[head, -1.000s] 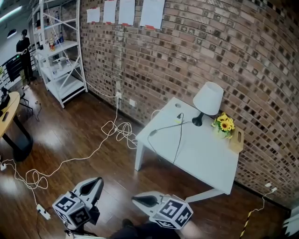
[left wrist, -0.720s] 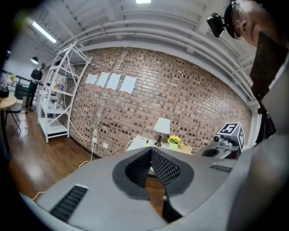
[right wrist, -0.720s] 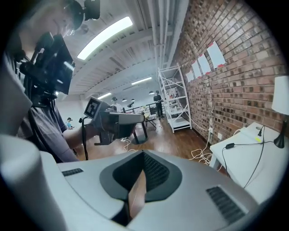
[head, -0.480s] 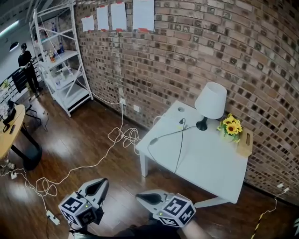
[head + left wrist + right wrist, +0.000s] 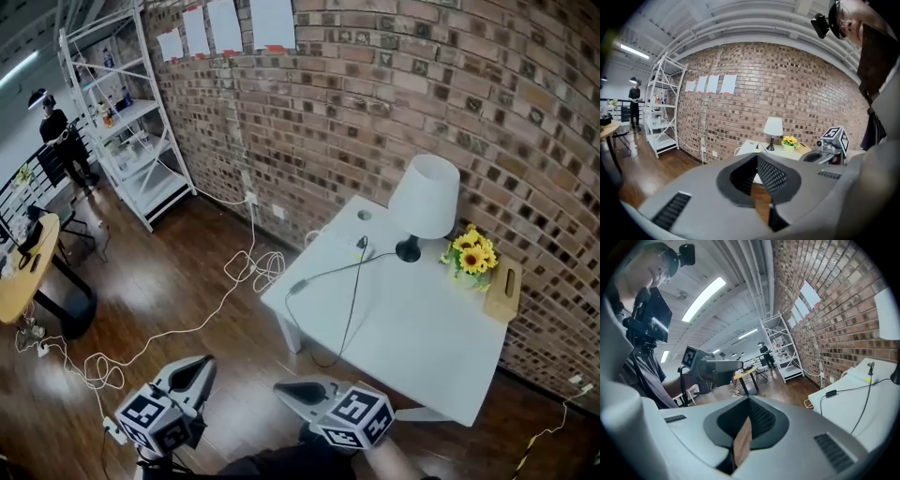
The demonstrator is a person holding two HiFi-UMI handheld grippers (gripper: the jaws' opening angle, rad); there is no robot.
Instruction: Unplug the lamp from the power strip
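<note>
L hand-held gripper (image 5: 199, 364) & R hand-held gripper (image 5: 283, 386): lower frame, jaws closed, empty. Lamp (image 5: 424, 202): on counter (image 5: 412, 347), centre-right, well apart. Plug (image 5: 361, 245) prob. rigid, light; grip body, not limp cord (image 5: 349, 300).

The white-shaded table lamp (image 5: 424, 202) stands on the white square table (image 5: 412, 347) beside the brick wall (image 5: 394, 103), with the yellow sunflowers (image 5: 470, 258) just to its right.

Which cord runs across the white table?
The black cord: it runs from near the lamp, crosses the table and loops over its near edge. The white cords all lie on the floor.
</note>
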